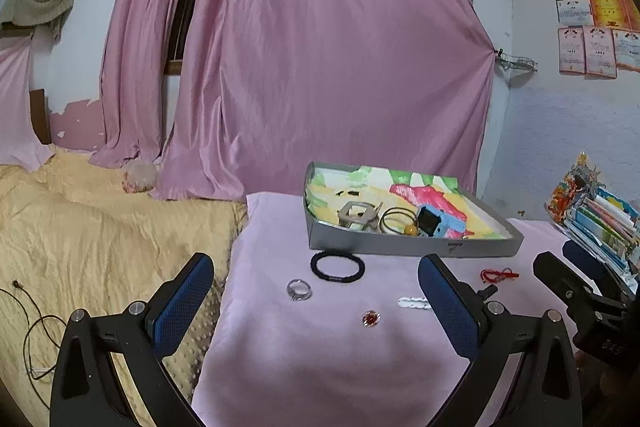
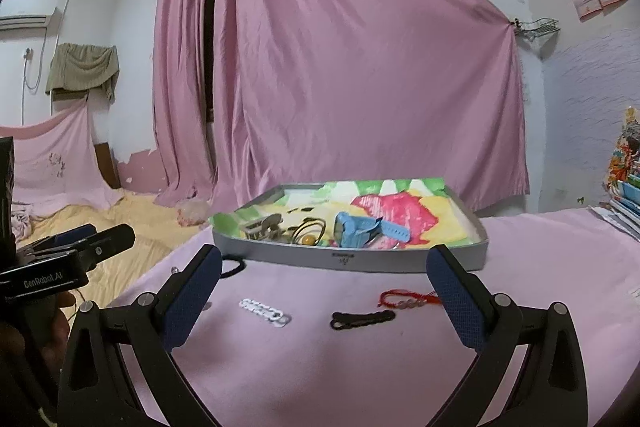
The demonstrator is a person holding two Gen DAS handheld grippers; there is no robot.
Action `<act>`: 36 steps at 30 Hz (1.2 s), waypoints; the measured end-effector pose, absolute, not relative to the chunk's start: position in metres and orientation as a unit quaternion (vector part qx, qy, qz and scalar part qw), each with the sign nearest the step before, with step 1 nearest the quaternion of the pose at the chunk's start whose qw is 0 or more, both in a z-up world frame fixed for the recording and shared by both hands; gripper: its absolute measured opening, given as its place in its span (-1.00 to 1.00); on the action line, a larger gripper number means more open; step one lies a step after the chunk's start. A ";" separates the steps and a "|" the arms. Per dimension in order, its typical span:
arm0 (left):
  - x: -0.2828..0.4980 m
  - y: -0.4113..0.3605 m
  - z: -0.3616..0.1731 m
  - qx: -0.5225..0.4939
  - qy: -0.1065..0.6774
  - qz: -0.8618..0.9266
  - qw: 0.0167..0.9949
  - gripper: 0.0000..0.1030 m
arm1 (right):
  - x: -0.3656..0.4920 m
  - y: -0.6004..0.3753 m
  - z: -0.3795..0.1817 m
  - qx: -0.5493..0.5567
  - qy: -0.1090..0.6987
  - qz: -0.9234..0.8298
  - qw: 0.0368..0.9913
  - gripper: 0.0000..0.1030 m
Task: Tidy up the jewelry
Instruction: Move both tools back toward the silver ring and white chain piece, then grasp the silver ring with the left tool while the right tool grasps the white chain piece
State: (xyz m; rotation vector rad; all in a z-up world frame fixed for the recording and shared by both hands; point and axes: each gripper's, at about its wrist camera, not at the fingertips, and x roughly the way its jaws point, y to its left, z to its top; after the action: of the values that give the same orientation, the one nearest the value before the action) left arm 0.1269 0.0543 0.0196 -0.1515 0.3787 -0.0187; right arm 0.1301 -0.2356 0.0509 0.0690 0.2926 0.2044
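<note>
A grey tray [image 1: 412, 247] [image 2: 360, 261] with a colourful lining stands on the pink cloth and holds a blue watch [image 1: 438, 223] [image 2: 362, 229], a metal clip and thin hoops. Loose on the cloth in front of it lie a black hair band [image 1: 337, 265], a clear ring [image 1: 299, 289], a small red stud [image 1: 370, 317], a white chain piece [image 1: 412, 303] [image 2: 265, 311], a red cord bracelet [image 1: 498, 274] [image 2: 408, 299] and a black braided band [image 2: 362, 319]. My left gripper [image 1: 316, 287] hangs open above the ring and stud. My right gripper [image 2: 326, 277] is open over the white and black pieces.
A yellow bedspread [image 1: 100, 227] with a thin cable lies left of the pink cloth. Pink curtains [image 1: 320, 67] hang behind the tray. A stack of books and papers [image 1: 596, 223] sits at the right edge. The other gripper's body shows at each view's side.
</note>
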 end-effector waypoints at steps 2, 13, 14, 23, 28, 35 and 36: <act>0.130 0.057 0.017 -0.073 0.197 -0.014 0.978 1.00 | 0.133 -0.233 0.048 0.033 0.154 0.103 0.982 0.95; 0.163 0.074 0.004 -0.097 0.270 -0.034 0.957 0.99 | 0.159 -0.213 0.041 0.025 0.213 0.120 0.969 0.95; 0.166 0.075 0.003 -0.096 0.274 -0.036 0.956 0.99 | 0.162 -0.210 0.041 0.022 0.217 0.121 0.968 0.95; 0.194 0.072 -0.008 -0.094 0.325 -0.061 0.939 0.37 | 0.193 -0.192 0.034 0.015 0.283 0.152 0.947 0.70; 0.208 0.071 -0.015 -0.093 0.354 -0.064 0.928 0.13 | 0.217 -0.184 0.023 0.026 0.340 0.174 0.924 0.36; 0.221 0.071 -0.023 -0.100 0.396 -0.068 0.910 -0.10 | 0.235 -0.169 0.011 0.009 0.387 0.176 0.905 0.05; 0.222 0.072 -0.023 -0.100 0.396 -0.068 0.910 -0.11 | 0.236 -0.169 0.010 0.009 0.390 0.176 0.904 0.05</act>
State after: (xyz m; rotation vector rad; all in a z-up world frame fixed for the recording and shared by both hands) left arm 0.2216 0.0717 -0.0227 -0.2053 0.8163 -0.1404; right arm 0.2364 -0.1687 0.0098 0.0184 0.8068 0.3635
